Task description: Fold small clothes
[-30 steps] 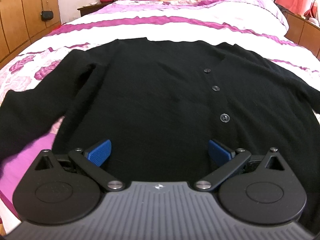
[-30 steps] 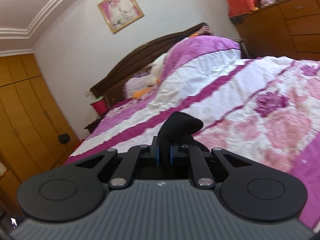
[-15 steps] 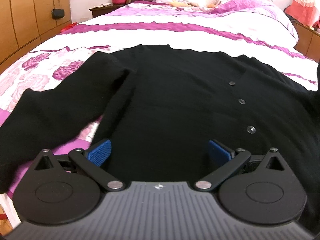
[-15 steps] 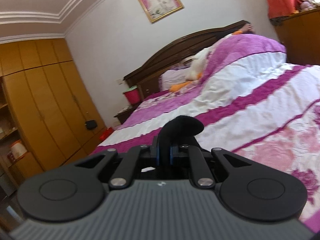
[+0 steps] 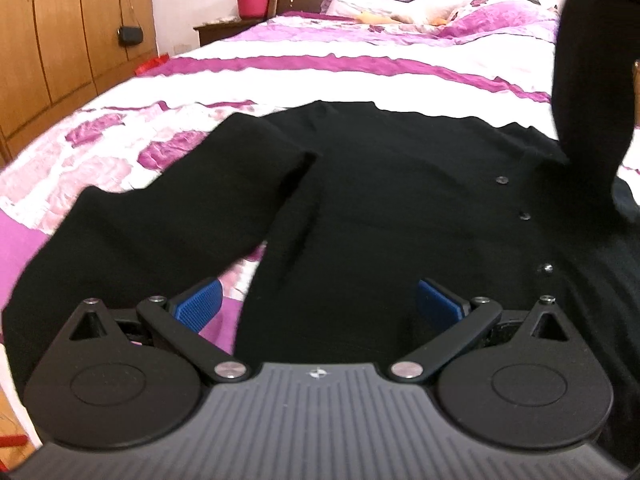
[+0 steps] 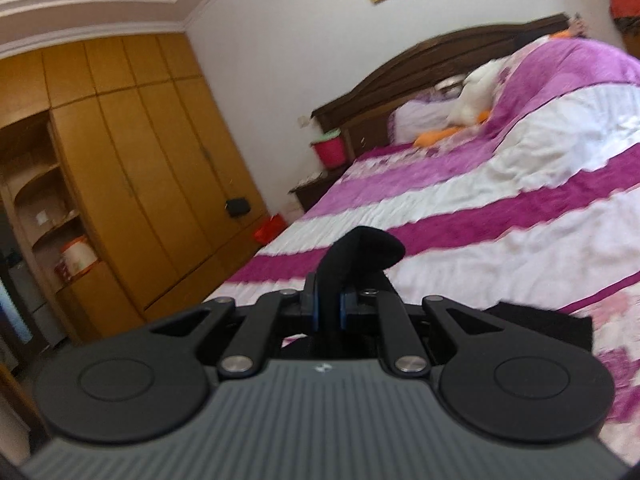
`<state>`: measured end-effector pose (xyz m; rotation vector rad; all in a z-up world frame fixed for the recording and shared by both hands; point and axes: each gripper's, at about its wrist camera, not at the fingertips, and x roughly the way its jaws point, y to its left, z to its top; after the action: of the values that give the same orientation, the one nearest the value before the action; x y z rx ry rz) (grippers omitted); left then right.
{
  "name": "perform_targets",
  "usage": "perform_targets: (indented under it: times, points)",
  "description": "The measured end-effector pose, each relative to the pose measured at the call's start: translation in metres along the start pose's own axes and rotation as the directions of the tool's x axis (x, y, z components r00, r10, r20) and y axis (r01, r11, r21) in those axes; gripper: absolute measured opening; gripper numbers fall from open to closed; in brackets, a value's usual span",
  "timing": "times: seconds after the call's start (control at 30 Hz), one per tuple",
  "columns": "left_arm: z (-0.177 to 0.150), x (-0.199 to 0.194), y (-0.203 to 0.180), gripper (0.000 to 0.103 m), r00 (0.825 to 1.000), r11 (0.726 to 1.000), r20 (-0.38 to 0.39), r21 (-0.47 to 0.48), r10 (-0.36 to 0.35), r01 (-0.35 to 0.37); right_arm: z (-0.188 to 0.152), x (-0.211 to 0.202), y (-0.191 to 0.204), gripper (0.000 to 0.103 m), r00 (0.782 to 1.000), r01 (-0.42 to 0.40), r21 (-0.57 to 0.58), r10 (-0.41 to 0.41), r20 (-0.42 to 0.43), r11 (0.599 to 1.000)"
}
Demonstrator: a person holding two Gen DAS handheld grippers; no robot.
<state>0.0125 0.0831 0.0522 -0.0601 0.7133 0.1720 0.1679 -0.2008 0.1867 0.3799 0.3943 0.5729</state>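
Right wrist view: right gripper [image 6: 328,304] is clamping the black cardigan's right sleeve [image 6: 360,248], now swinging it up across the cardigan [image 5: 380,208] lying on the bed [image 5: 360,76], starting the sleeve fold. Left gripper [image 5: 318,306] is hovering, jaws apart, over the hem.

My left gripper [image 5: 318,300] points downward, jaws spread wide, nothing between them. My right gripper [image 6: 327,307] is near level, jaws clamped on black fabric.
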Motion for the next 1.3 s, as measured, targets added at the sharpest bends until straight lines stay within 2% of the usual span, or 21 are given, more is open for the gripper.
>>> perform_targets:
  times: [0.43, 0.6, 0.7, 0.93, 1.1, 1.23, 1.27, 1.3]
  points:
    - [-0.005, 0.011, 0.02, 0.103, 0.999, 0.999, -0.024, -0.033, -0.023, 0.022, -0.054, 0.085, 0.034, 0.012, 0.98, -0.057, 0.027, 0.061, -0.189, 0.998]
    - [-0.005, 0.011, 0.024, 0.103, 0.999, 0.998, -0.023, -0.039, -0.039, 0.038, -0.065, 0.094, 0.036, 0.013, 0.968, -0.079, 0.039, 0.086, -0.237, 0.996]
    - [-0.005, 0.009, 0.023, 0.103, 0.999, 0.998, -0.017, -0.034, -0.049, 0.048, -0.065, 0.088, 0.033, 0.014, 0.966, -0.064, 0.031, 0.07, -0.248, 0.997]
    - [0.006, -0.001, 0.016, 0.103, 0.994, 0.994, 0.006, -0.023, -0.107, 0.107, -0.059, 0.062, 0.017, 0.014, 0.961, 0.018, -0.066, -0.036, -0.273, 0.998]
    - [0.025, -0.006, 0.005, 0.103, 0.99, 0.991, 0.04, 0.012, -0.137, 0.136, -0.045, 0.038, -0.013, 0.014, 0.953, 0.109, -0.104, -0.133, -0.272, 0.989]
    - [0.046, -0.002, -0.006, 0.103, 0.984, 0.986, 0.069, 0.038, -0.166, 0.164, -0.033, 0.023, -0.045, 0.015, 0.939, 0.19, -0.1, -0.211, -0.273, 0.977]
    - [0.051, 0.001, -0.008, 0.103, 0.982, 0.985, 0.071, 0.042, -0.172, 0.17, -0.03, 0.02, -0.055, 0.017, 0.935, 0.21, -0.089, -0.226, -0.274, 0.974]
    - [0.056, 0.004, -0.011, 0.103, 0.981, 0.983, 0.074, 0.046, -0.179, 0.176, -0.027, 0.016, -0.067, 0.028, 0.93, 0.236, -0.078, -0.249, -0.27, 0.969]
